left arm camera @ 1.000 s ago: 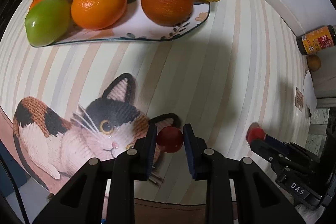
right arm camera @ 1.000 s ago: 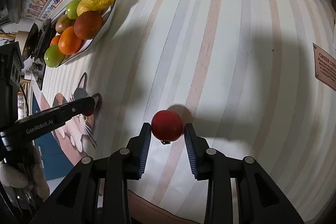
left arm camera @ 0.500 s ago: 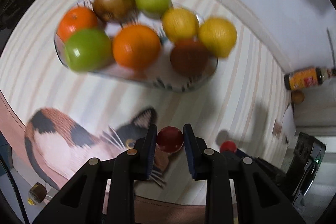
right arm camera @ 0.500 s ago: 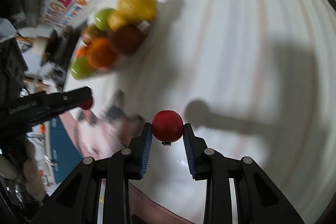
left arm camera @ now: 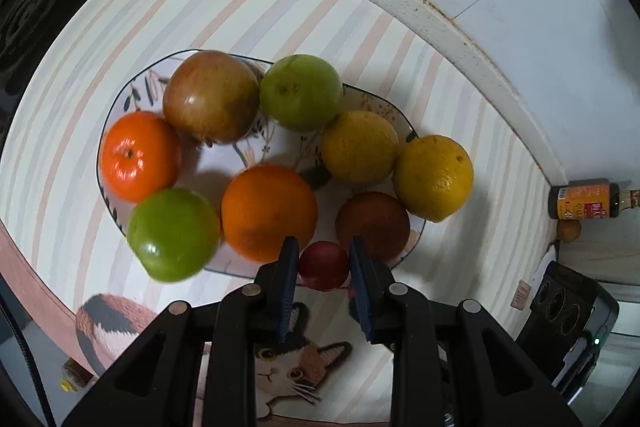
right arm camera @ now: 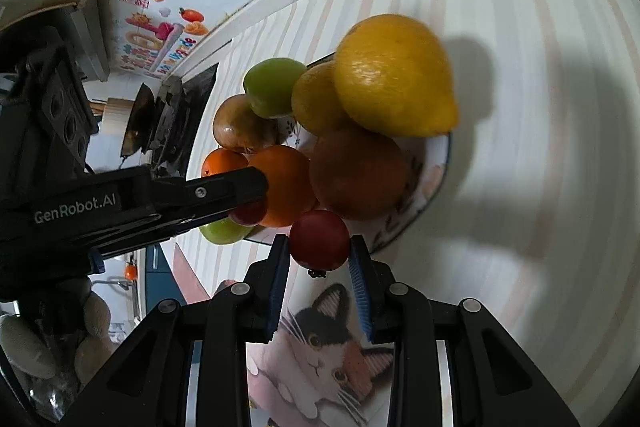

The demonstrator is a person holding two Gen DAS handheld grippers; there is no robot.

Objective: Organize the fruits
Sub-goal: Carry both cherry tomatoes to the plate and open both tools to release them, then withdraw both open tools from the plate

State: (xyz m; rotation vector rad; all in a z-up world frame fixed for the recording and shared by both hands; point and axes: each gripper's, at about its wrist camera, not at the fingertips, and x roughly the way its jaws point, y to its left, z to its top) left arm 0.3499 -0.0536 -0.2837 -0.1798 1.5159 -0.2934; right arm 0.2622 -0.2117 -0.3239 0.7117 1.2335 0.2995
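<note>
A patterned plate holds several fruits: oranges, green fruits, lemons, a brownish apple. My left gripper is shut on a small red fruit, held above the plate's near edge between an orange and a dark orange. My right gripper is shut on another small red fruit, held by the plate's rim, near the dark orange. The left gripper's finger shows in the right wrist view, with its red fruit partly hidden.
The striped tablecloth has a cat picture at the near edge. A brown bottle lies by the wall at the right, a small round fruit below it. A stove stands left of the plate.
Both grippers have lifted their red fruits off the cloth and carried them forward to the plate's edge. The plate now sits close in front of both.
</note>
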